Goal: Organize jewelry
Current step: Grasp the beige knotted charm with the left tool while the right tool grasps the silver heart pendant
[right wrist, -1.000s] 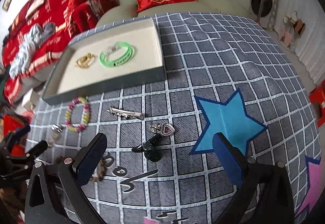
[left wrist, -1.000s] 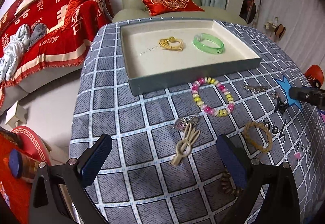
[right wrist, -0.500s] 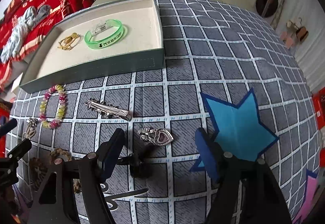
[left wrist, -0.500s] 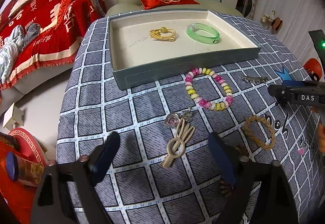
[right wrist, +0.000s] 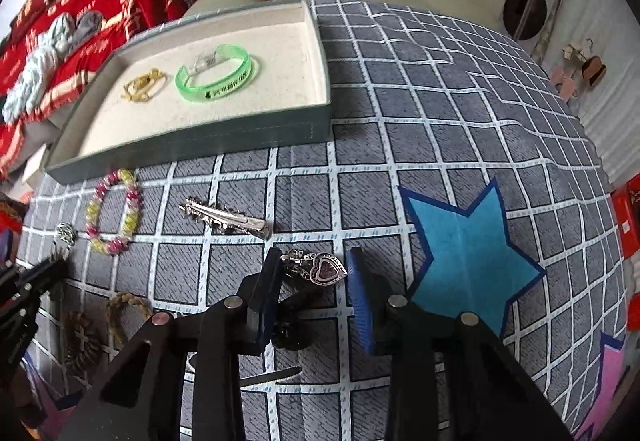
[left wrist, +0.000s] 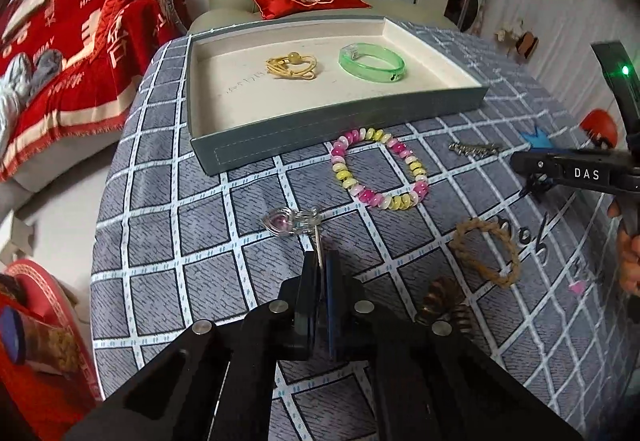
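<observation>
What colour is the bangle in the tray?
Translucent green bangle with dark print on its side, clearest in the right wrist view.

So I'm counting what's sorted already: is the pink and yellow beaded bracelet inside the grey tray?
No, the pink and yellow beaded bracelet lies on the checked tablecloth just outside the grey tray.

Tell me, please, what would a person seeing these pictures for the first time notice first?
Probably the grey tray at the far side of the checked tablecloth, with a green bangle and a gold bracelet inside. Nearer, the left gripper is shut on a keyring with a pink heart charm, while the right gripper is closing around a heart pendant.
</observation>
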`<state>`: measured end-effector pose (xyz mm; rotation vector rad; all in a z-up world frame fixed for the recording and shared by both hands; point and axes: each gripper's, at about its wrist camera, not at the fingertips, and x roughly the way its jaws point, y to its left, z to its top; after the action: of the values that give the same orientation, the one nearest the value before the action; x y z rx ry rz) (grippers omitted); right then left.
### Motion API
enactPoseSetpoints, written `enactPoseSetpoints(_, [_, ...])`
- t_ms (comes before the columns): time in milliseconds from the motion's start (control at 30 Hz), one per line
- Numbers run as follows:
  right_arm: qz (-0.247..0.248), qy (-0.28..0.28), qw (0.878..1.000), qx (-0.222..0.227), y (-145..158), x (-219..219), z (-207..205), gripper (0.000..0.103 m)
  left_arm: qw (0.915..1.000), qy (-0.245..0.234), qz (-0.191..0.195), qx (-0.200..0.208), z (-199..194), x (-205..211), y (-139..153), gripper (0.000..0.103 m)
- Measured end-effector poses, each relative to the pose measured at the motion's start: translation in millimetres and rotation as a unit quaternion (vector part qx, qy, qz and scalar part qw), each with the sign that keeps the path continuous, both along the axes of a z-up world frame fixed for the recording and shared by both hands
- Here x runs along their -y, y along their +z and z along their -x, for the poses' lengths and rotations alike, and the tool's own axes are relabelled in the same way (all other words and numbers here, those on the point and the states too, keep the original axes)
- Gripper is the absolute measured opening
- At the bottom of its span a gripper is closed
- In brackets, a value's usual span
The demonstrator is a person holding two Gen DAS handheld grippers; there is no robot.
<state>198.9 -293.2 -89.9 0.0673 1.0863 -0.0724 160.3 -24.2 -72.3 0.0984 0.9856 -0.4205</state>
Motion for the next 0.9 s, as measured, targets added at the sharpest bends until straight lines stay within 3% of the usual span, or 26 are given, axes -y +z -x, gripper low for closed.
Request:
enactPoseSetpoints(500, [-0.072, -0.005, 0.996, 0.051, 41, 10, 17, 0.036, 0.9977, 0.009, 0.063, 0.023, 2, -15, 41, 0.020])
enactPoseSetpoints(900, [-0.109, 0.019, 0.990, 0.083, 74, -4, -20, 0.036, 0.9945, 0.028, 0.083, 0.057, -53, -8, 89, 0.020])
